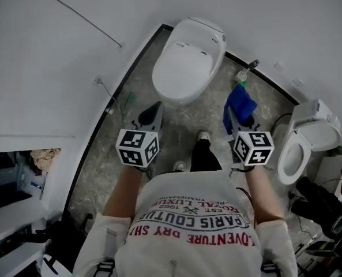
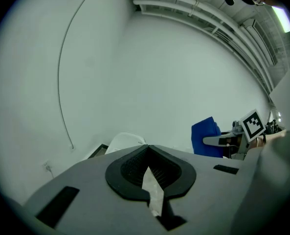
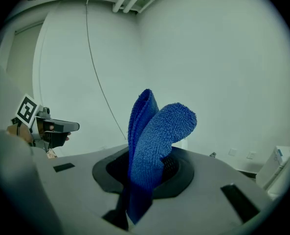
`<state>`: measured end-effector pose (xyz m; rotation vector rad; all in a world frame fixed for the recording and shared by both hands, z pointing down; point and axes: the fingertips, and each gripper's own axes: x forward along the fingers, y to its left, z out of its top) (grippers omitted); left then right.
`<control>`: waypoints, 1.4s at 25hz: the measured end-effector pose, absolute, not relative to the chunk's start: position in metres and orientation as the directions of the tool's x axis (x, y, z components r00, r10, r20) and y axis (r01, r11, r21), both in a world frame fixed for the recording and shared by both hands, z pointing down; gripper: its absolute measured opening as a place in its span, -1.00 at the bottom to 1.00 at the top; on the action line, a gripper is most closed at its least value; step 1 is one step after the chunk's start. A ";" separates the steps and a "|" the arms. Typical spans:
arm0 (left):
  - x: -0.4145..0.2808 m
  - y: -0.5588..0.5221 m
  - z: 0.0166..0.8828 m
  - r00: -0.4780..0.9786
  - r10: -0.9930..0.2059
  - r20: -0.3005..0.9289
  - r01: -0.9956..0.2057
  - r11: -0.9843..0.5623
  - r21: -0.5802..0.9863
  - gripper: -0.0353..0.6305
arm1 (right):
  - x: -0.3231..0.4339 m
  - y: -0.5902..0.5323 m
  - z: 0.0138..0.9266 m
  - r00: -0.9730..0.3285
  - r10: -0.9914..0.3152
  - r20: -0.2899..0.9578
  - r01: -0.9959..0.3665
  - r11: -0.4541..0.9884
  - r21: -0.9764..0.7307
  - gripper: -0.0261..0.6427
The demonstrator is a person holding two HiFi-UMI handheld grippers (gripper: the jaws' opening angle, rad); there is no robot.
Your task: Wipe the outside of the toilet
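A white toilet (image 1: 185, 59) with its lid down stands on the grey floor ahead of me, against the wall. My left gripper (image 1: 152, 109) hangs in the air short of the bowl's front, jaws shut with nothing between them. In the left gripper view the gripper (image 2: 147, 168) points at the white wall, and the toilet (image 2: 122, 141) peeks over its body. My right gripper (image 1: 231, 119) is shut on a folded blue cloth (image 1: 241, 101), to the right of the bowl and apart from it. The cloth (image 3: 152, 141) stands up from the jaws in the right gripper view.
A second toilet (image 1: 306, 137) with its seat open stands at the right. A small bottle with a green part (image 1: 243, 75) sits on the floor by the back wall. A cable (image 1: 110, 100) runs down the left wall. My feet are just behind the grippers.
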<state>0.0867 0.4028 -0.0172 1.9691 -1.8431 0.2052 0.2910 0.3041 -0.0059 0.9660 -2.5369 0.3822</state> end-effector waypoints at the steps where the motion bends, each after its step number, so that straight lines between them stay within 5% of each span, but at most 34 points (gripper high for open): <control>1: 0.084 0.389 -0.014 0.099 -0.912 0.397 -0.978 -0.016 0.208 -0.87 | 0.288 0.286 -0.002 -0.685 -0.568 0.456 -0.677 0.727 -0.111 -0.71; 20: 0.002 0.038 0.061 -0.096 -0.857 0.506 -0.933 0.255 0.255 -0.87 | 0.201 -0.124 0.100 -0.686 -0.342 0.643 -0.548 0.824 -0.147 -0.71; 35: -0.080 -0.106 0.197 -0.006 -0.801 0.599 -0.913 0.249 0.324 -0.88 | 0.137 -0.294 0.250 -0.542 -0.338 0.769 -0.667 0.730 -0.148 -0.71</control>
